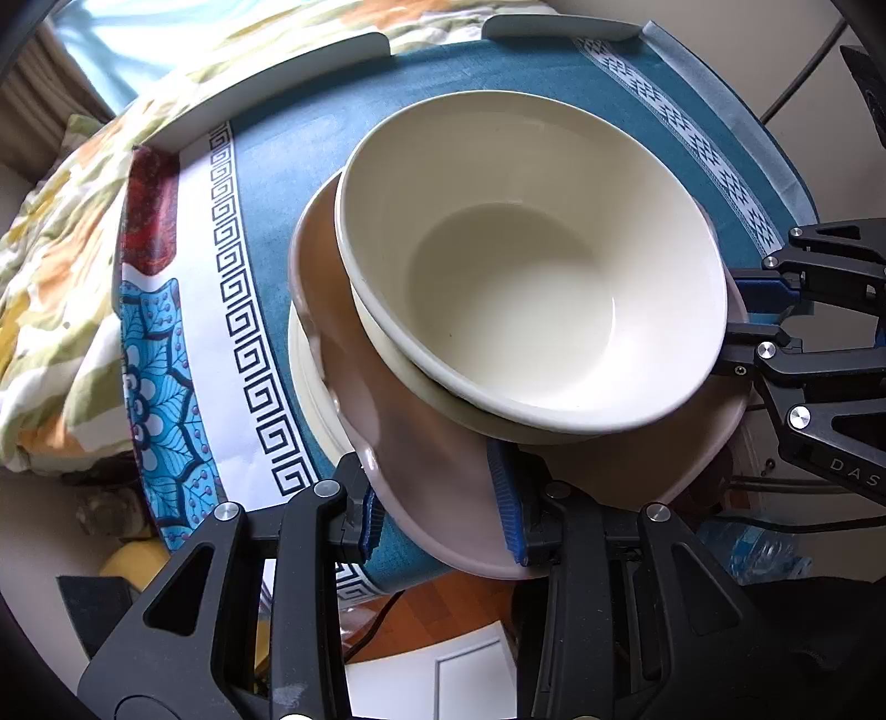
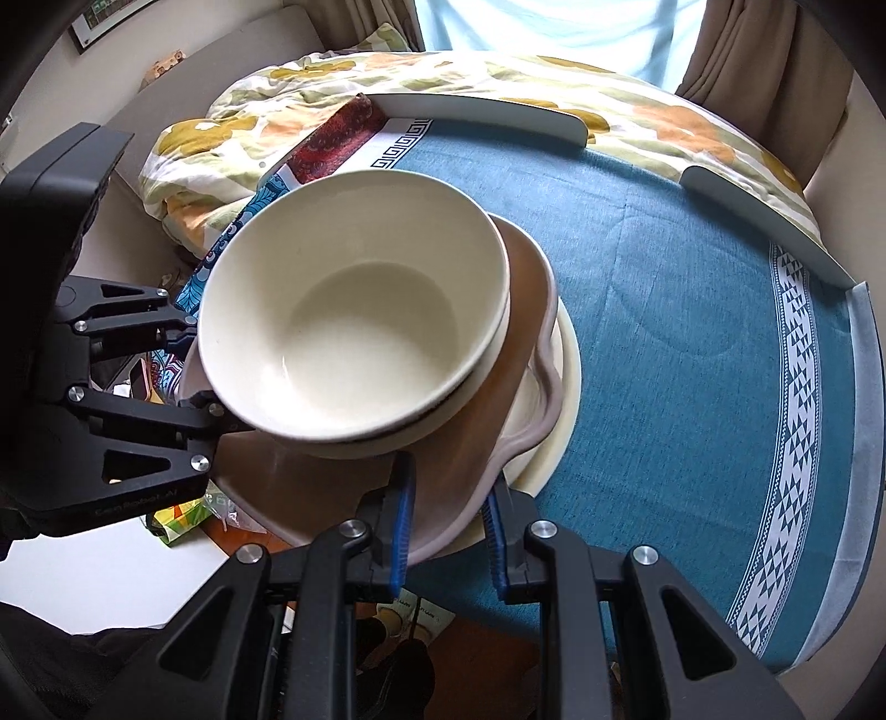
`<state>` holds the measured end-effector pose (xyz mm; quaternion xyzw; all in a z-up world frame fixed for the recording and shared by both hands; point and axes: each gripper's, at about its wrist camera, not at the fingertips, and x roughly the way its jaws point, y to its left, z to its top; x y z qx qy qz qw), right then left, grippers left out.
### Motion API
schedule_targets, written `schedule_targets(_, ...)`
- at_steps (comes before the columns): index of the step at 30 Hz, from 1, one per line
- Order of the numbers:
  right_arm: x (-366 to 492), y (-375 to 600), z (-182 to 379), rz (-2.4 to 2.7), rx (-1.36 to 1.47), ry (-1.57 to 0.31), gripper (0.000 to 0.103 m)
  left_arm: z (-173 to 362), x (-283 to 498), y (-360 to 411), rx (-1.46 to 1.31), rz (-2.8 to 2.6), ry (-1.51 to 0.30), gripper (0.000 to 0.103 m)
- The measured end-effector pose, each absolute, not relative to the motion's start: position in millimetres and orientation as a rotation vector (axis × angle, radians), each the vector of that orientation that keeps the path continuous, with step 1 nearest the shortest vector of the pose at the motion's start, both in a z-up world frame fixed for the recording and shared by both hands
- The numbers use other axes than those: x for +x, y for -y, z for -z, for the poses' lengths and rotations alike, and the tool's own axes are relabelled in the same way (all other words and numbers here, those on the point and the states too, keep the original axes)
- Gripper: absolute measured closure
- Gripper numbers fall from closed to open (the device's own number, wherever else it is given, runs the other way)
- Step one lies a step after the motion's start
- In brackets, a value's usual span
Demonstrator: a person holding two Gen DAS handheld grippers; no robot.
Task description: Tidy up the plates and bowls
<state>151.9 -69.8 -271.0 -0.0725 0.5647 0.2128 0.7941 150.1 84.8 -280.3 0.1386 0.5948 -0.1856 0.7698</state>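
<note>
Gripping opposite rims of the pink plate (image 1: 421, 471): left gripper (image 1: 440, 512), right gripper (image 2: 448, 531).

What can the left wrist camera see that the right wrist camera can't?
Only the left wrist view shows a yellow round thing low beside the table and a plastic bottle under its edge. Only the right wrist view shows a framed picture on the wall and brown curtains. Both show the cream bowl stacked on the pink plate, the teal tablecloth, the flowery quilt, and both grippers clamped on the plate's rim.
</note>
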Motion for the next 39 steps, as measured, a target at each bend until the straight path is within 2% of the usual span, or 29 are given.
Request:
schedule_targets(13,159,67,273,-0.466,-0.145,-1.290,0.082,275,158,-89,0.284,0.370,-1.363,0.072)
schedule_targets(27,163,75,261,-0.444,-0.092,-1.355,0.082,251,149,-89,0.327,0.334,-1.365,0.072)
schedule_targets(33,149,82,241,-0.425,-0.070,-1.288,0.082,229,135,-97,0.299,0.313,-1.317,0.072)
schedule_targets(39,126,89,198,-0.375,-0.053,-1.143,0.082,190,115,-103,0.246,0.297,-1.206,0.072)
